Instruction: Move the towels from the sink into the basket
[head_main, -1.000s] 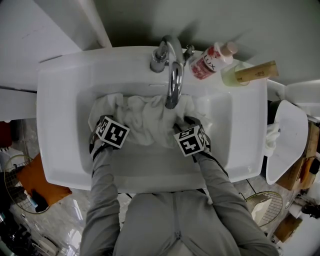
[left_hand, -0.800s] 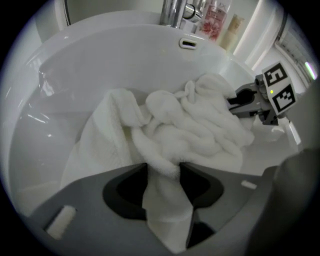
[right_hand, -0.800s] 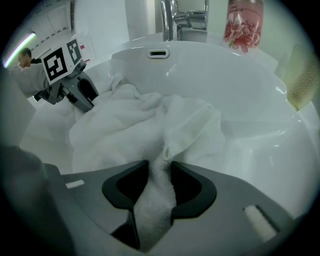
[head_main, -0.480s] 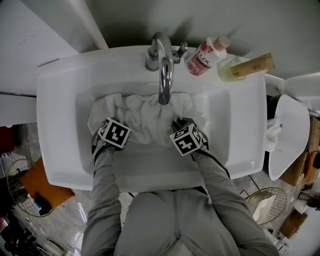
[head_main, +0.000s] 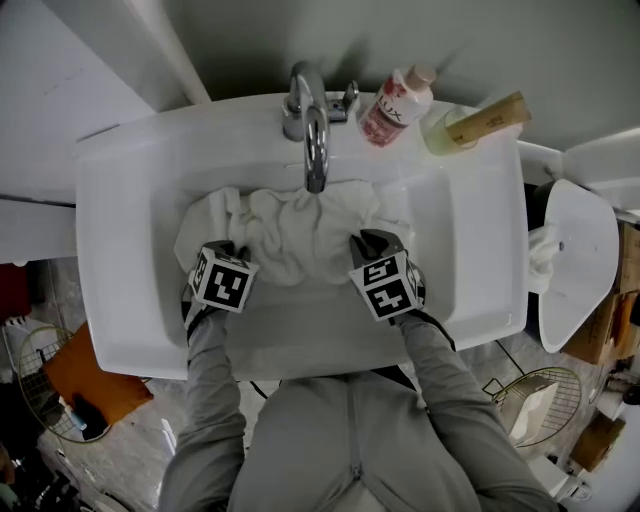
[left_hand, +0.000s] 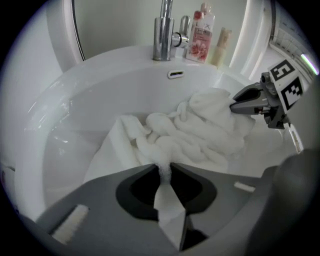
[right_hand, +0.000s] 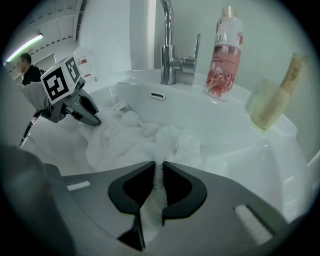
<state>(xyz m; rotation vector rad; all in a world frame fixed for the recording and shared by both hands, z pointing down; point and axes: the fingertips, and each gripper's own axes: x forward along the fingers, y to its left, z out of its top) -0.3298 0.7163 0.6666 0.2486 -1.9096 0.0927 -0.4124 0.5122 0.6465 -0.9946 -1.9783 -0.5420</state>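
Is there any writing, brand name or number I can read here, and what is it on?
"LUX": on the pink bottle.
Smaller print on that bottle's label: too blurred to read.
Marker cubes: black-and-white square patterns only, no words.

1. The towels (head_main: 290, 235) are plain white.
2. The sink (head_main: 120, 200) is glossy white, close to the shade of the towels.
3. The faucet (head_main: 314, 140) is shiny silver.
4. The bottle (right_hand: 223, 55) is pink, with a pink flower print on its label and a pale cap.
5. The brush (head_main: 487, 118) has a tan wooden handle and a pale yellowish head.
6. The left gripper (left_hand: 164, 170) and the right gripper (right_hand: 157, 167) are dark grey, and each cube bears black-and-white square markers.
7. The person's sleeves (head_main: 210, 400) are grey.
8. An orange item (head_main: 95, 365) lies on the floor.
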